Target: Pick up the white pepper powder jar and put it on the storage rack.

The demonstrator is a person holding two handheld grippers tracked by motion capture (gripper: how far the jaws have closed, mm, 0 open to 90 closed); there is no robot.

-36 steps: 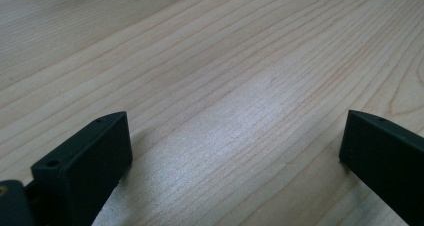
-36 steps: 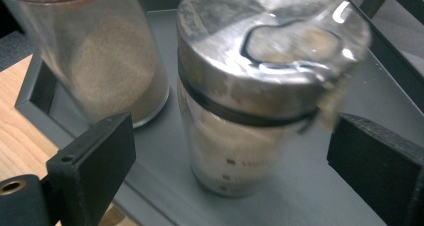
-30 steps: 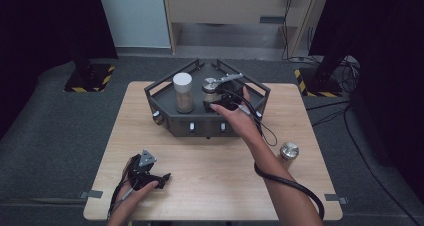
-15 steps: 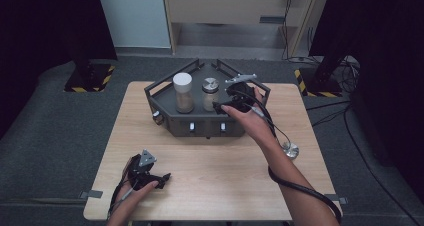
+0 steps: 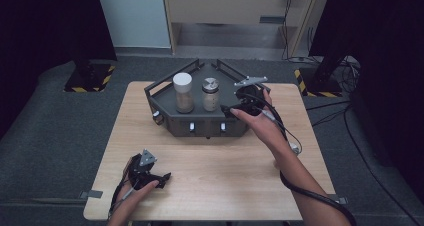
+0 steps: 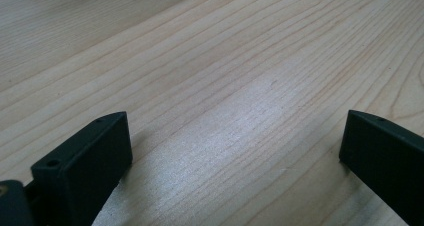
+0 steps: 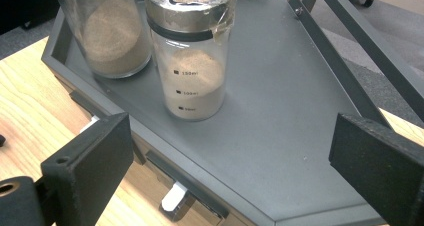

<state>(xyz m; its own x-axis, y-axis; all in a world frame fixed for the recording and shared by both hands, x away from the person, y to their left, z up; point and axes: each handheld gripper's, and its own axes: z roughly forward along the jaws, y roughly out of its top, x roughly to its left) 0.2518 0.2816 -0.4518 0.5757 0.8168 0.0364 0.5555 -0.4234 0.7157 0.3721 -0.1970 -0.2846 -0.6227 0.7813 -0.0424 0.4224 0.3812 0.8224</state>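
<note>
- While the left gripper (image 5: 162, 177) rests low on the near left part of the wooden table (image 5: 220, 186), its jaws stand wide apart with nothing between them; the left gripper view shows bare wood grain across the gap.
- Farther in, the person's right forearm reaches from the near right corner toward the middle of the table, with a cable trailing beside it.
- At the end of that arm, the right gripper (image 5: 227, 109) hovers over the right front part of the dark grey tray (image 5: 200, 128), its jaws spread wide and gripping nothing.
- Ahead of those jaws, in the right gripper view, the metal-capped shaker jar (image 7: 192, 61) stands upright on the tray floor, apart from both pads and free of any grasp; it holds pale powder and bears printed measure marks.
- Just beside it, toward the tray's left, stands the white-capped jar (image 5: 183, 92), also upright and filled with a tan powder.
- Beyond the table, a grey floor runs to a pale cabinet (image 5: 230, 11) and dark curtains (image 5: 50, 21).
</note>
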